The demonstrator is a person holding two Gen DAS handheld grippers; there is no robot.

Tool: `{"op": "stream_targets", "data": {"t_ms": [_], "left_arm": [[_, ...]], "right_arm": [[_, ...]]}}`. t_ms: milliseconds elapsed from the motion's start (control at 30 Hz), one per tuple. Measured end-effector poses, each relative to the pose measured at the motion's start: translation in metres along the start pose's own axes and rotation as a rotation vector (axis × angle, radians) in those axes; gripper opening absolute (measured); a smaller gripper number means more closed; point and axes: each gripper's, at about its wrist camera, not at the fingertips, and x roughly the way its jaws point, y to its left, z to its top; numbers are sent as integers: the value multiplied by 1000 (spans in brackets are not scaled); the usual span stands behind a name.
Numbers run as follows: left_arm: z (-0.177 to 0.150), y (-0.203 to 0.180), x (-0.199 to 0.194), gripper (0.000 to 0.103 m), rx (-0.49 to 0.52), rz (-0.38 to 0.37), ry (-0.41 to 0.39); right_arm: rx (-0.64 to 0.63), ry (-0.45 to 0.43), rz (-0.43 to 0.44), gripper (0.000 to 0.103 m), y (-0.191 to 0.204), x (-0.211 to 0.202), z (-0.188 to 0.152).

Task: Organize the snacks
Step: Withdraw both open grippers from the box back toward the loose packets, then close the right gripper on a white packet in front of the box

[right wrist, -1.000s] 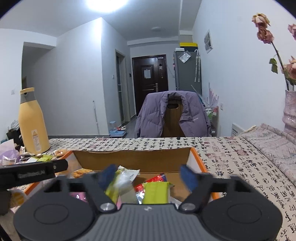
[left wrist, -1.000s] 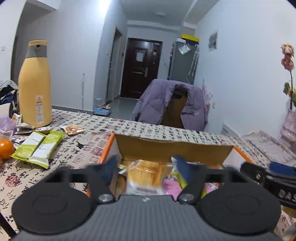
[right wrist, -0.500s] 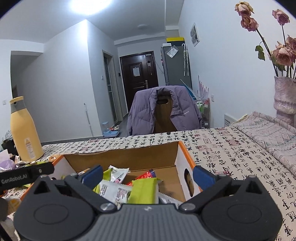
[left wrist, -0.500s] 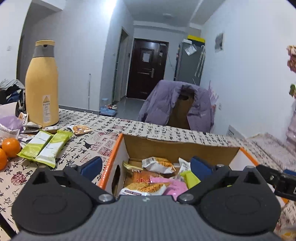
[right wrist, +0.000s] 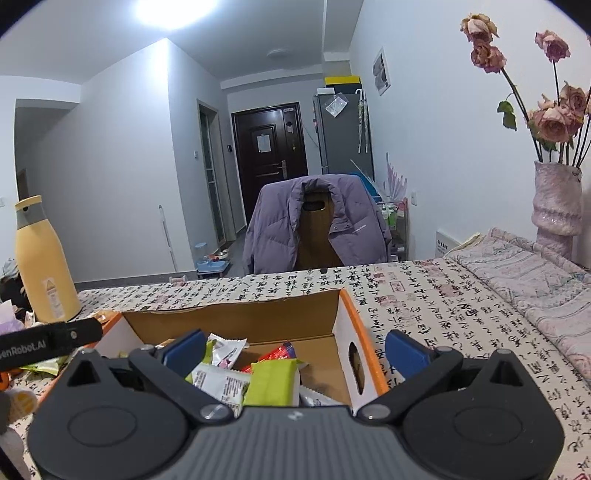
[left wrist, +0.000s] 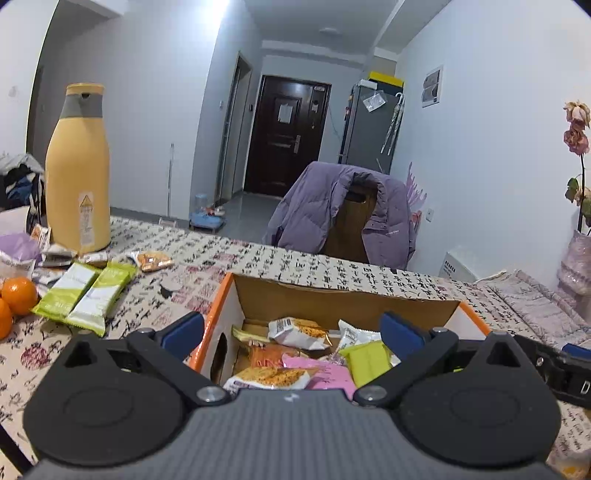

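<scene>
Spread wider than a second ago, left claw point(left wrist: 291, 328) and right claw point(right wrist: 293, 345), both empty above cardboard box point(left wrist: 347, 297); green packets point(left wrist: 83, 295) left of box on bench point(left wrist: 295, 264).

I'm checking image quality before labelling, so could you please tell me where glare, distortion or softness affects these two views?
Right wrist view: the ceiling light blows out to white glare at the top; the walls bow with fisheye distortion. Left wrist view: milder glare at the top edge; the snacks in the cardboard box are sharp; dark vignette in the corners. Both views: no motion blur.
</scene>
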Motion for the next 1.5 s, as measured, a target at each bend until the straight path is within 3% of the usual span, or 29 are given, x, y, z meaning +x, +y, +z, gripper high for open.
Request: {"op": "stream_targets", "data": {"t_ms": [433, 933, 1167, 1500], "left_arm": [[-7, 14, -45, 103, 5, -25, 43], [-55, 50, -81, 103, 77, 18, 125], [-81, 80, -80, 103, 72, 36, 177], [-90, 99, -73, 103, 10, 16, 175]], "right_arm": [[-30, 26, 19, 103, 7, -43, -16], [-64, 105, 23, 103, 14, -81, -55], [-91, 173, 23, 103, 20, -81, -79], [-146, 272, 44, 103, 47, -55, -85]]}}
